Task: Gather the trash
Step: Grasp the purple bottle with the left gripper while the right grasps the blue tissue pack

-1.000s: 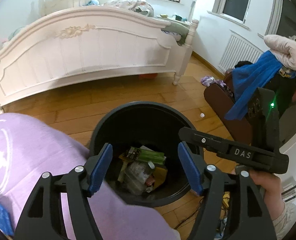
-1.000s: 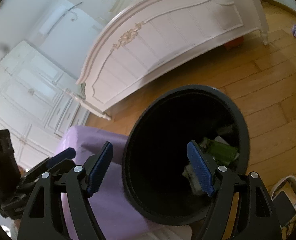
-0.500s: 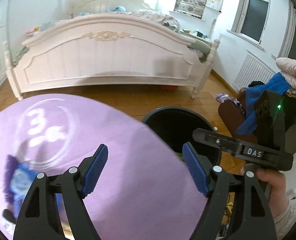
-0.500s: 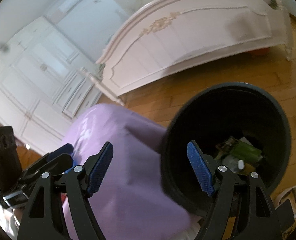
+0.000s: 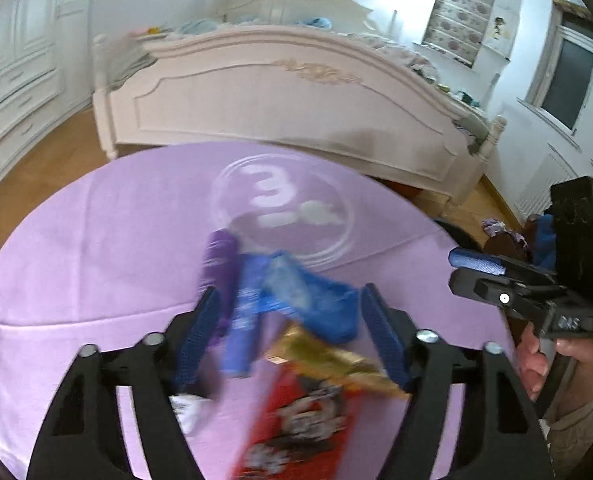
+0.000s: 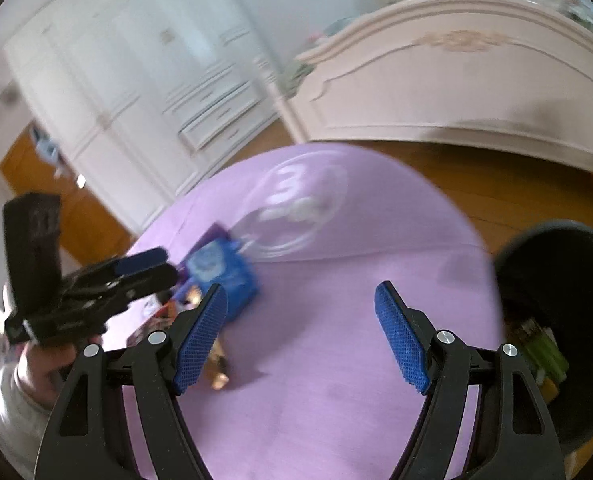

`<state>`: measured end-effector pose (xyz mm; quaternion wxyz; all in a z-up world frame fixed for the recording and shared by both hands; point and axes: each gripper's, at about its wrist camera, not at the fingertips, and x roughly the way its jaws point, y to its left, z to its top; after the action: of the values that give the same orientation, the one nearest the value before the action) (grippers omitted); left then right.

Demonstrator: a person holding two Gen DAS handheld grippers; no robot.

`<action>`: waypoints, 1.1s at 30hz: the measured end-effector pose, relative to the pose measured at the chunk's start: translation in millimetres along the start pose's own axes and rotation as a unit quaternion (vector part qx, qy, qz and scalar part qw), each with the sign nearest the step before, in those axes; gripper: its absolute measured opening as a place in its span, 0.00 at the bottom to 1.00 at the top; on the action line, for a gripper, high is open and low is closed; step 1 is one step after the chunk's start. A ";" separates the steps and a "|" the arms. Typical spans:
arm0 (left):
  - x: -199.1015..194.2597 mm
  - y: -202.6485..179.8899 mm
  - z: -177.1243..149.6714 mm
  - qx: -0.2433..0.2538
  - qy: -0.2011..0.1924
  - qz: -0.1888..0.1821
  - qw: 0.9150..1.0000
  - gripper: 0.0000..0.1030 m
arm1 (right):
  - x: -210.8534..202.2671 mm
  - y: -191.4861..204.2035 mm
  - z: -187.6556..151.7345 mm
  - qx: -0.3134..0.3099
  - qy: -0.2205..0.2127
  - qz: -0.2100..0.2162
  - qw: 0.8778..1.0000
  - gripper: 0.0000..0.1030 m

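A round table with a purple cloth [image 5: 96,248] carries a pile of trash: a crumpled blue bag [image 5: 316,296], a purple tube [image 5: 220,260], a blue-purple tube [image 5: 244,320], a gold wrapper [image 5: 328,356] and a red packet [image 5: 304,420]. My left gripper [image 5: 292,340] is open and hovers just above the pile. My right gripper [image 6: 300,340] is open and empty over the bare cloth [image 6: 336,280], right of the pile; the blue bag [image 6: 224,272] lies by its left finger. The black trash bin [image 6: 568,288] with trash inside stands at the table's right edge.
A white bed footboard [image 5: 296,108] stands beyond the table across a wooden floor [image 5: 48,148]. White cabinets [image 6: 136,92] line the left wall. A chair with blue clothes [image 5: 544,236] is at the right. A white scrap [image 5: 192,412] lies on the cloth.
Both grippers have swung left from over the bin to over the table. The trash pile has come under my left gripper. Both stay open and empty.
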<state>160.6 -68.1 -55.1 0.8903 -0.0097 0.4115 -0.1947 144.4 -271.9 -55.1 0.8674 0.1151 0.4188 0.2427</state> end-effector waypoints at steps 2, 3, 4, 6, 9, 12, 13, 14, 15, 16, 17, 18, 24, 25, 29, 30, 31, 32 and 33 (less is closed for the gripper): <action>2.0 11.1 -0.7 -0.009 0.004 0.003 1.000 0.64 | 11.3 15.2 3.4 -0.021 0.011 0.003 1.000 0.74; 2.0 16.0 -2.3 -0.014 0.005 0.002 1.000 0.62 | 18.1 23.1 5.3 -0.032 0.018 0.004 0.999 0.74; 4.1 22.6 -2.0 -0.022 0.008 0.000 1.000 0.60 | 23.8 29.3 6.9 -0.042 0.024 0.005 0.999 0.74; 7.0 30.0 -3.7 -0.030 0.013 -0.002 0.999 0.55 | 35.4 39.5 8.5 -0.063 0.036 0.004 0.997 0.73; 18.2 43.8 -2.2 -0.043 0.034 -0.009 0.998 0.44 | 52.7 54.9 11.7 -0.094 0.056 -0.003 0.994 0.73; 25.8 53.6 -1.3 -0.042 0.044 -0.014 0.998 0.41 | 67.1 63.9 14.8 -0.122 0.073 -0.006 0.990 0.73; 28.0 54.5 0.8 -0.038 0.046 -0.015 0.998 0.40 | 71.3 65.7 15.9 -0.127 0.076 -0.008 0.989 0.72; 30.5 55.2 1.8 -0.035 0.049 -0.016 0.998 0.39 | 76.9 68.1 18.0 -0.134 0.080 -0.011 0.988 0.71; 32.6 56.7 2.5 -0.035 0.049 -0.017 0.998 0.38 | 81.4 69.8 19.1 -0.138 0.083 -0.013 0.987 0.68; 33.1 58.4 2.8 -0.035 0.048 -0.018 0.998 0.37 | 85.9 71.1 19.6 -0.140 0.084 -0.015 0.986 0.68; 34.5 59.4 4.0 -0.034 0.046 -0.017 0.998 0.36 | 89.9 70.9 21.4 -0.141 0.085 -0.018 0.986 0.67; 35.6 59.9 4.4 -0.031 0.046 -0.016 0.998 0.35 | 94.9 70.2 23.8 -0.141 0.088 -0.022 0.986 0.66; 42.0 57.2 9.7 -0.019 0.040 -0.002 0.999 0.33 | 115.9 63.4 27.9 -0.138 0.106 -0.025 0.984 0.56; 42.6 56.6 10.1 -0.017 0.039 0.001 0.999 0.32 | 117.3 62.8 27.3 -0.139 0.103 -0.027 0.985 0.55; 43.6 55.5 11.2 -0.020 0.033 0.015 0.999 0.25 | 118.1 60.6 29.5 -0.132 0.095 -0.025 0.986 0.48; 43.7 55.1 11.3 -0.020 0.032 0.021 0.999 0.25 | 117.5 59.0 29.8 -0.130 0.092 -0.027 0.987 0.47; 43.8 55.4 11.5 -0.021 0.031 0.022 0.999 0.25 | 116.5 57.0 30.0 -0.127 0.089 -0.031 0.987 0.46; 43.7 55.4 11.5 -0.023 0.030 0.024 0.999 0.25 | 115.2 55.5 30.5 -0.124 0.086 -0.033 0.988 0.45; 42.8 54.6 11.0 -0.024 0.028 0.028 0.999 0.25 | 113.0 52.2 30.9 -0.117 0.082 -0.033 0.989 0.44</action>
<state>212.2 -34.3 -88.7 0.8829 -0.0136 0.4412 -0.1598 211.7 -168.7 -90.6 0.8453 -0.0209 0.4607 0.2698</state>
